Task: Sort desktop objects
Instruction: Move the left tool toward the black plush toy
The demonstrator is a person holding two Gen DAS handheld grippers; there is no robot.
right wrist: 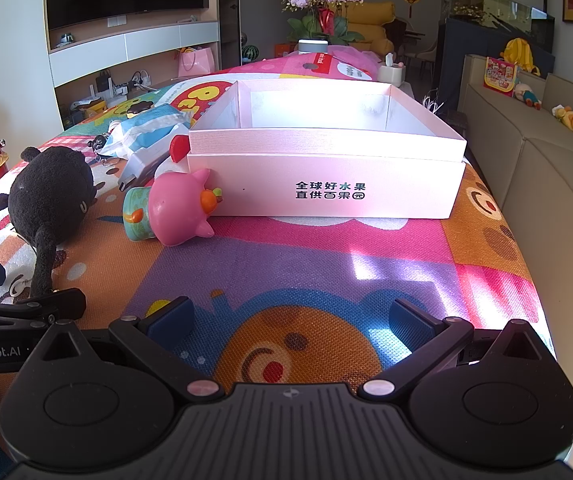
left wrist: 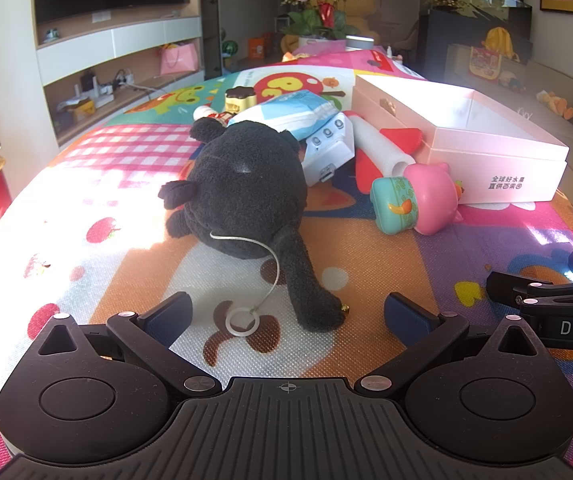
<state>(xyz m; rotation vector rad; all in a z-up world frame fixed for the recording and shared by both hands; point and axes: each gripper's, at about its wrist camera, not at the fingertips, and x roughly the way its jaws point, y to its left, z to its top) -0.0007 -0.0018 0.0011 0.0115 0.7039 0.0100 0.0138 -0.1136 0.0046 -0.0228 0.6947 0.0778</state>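
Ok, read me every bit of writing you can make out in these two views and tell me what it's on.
"全球好水果 / 直供百果园": front wall of the pink box.
"DAS": right gripper, seen from the left wrist view; cut off.
"nRobot.AI": left gripper, seen from the right wrist view; cut off.
Red card behind the box: print too small.

Bare mat (right wrist: 286, 264) before pink box (right wrist: 326, 184); plush (left wrist: 246, 188), pig toy (left wrist: 418, 200) perhaps crowding its left.
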